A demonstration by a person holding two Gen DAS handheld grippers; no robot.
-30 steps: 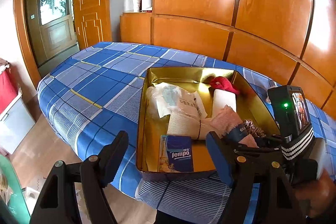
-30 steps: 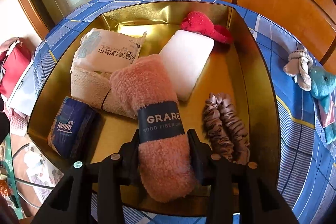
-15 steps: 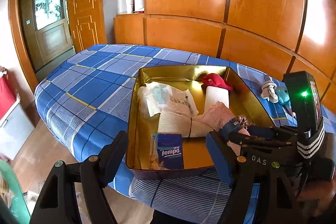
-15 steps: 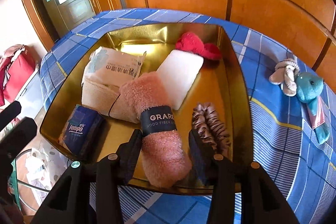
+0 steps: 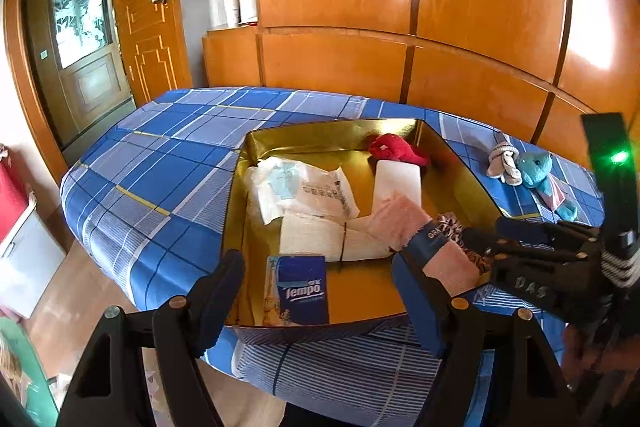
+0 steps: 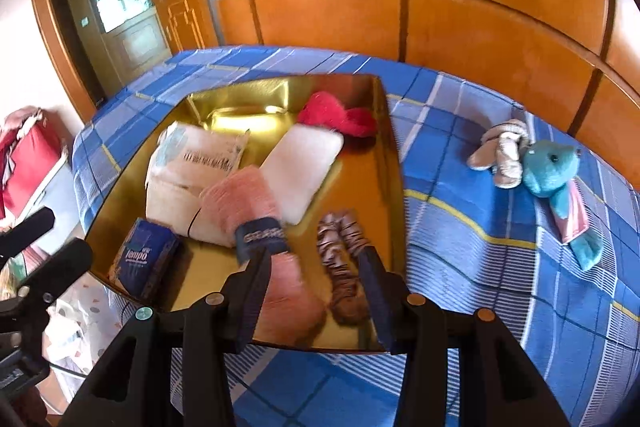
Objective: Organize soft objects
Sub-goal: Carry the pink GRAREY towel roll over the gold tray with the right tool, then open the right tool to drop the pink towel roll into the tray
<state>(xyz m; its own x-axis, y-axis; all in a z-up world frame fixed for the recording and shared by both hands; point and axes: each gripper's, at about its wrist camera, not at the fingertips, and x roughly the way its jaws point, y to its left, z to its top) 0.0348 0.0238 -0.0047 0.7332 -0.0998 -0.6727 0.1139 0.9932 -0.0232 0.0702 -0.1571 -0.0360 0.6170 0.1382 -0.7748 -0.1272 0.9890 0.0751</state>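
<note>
1. Inside the gold tray (image 6: 394,187), the pink towel roll (image 6: 240,199) lies slanted across the middle. Its far end rests on a beige roll (image 5: 320,239) and touches a white pad (image 6: 300,167); its near end points at the front wall.
2. The right gripper (image 6: 314,259) has its jaws spread. The towel's near end and a scrunchie (image 6: 340,259) both lie between them, but neither pad seems to press on either, so it pinches nothing.
3. The left gripper (image 5: 316,263) is spread wide and empty, hovering over the tray's near edge above a tissue pack (image 5: 300,287).
4. The towel looks light, plush and squashy, and it would sag if taken by an end. Its paper band (image 6: 260,235) is probably the firmest place to grip, across the roll.
5. The blue plush (image 6: 552,167) and grey plush (image 6: 504,151) lie touching on the bedspread (image 6: 460,247), well apart from the tray. They are likely next, and the body is the best place to take each.
6. The tray walls are thin and upright, and an item carried low could catch on them. Bare floor is left along the right wall and in the front centre; the left half is crowded.
</note>
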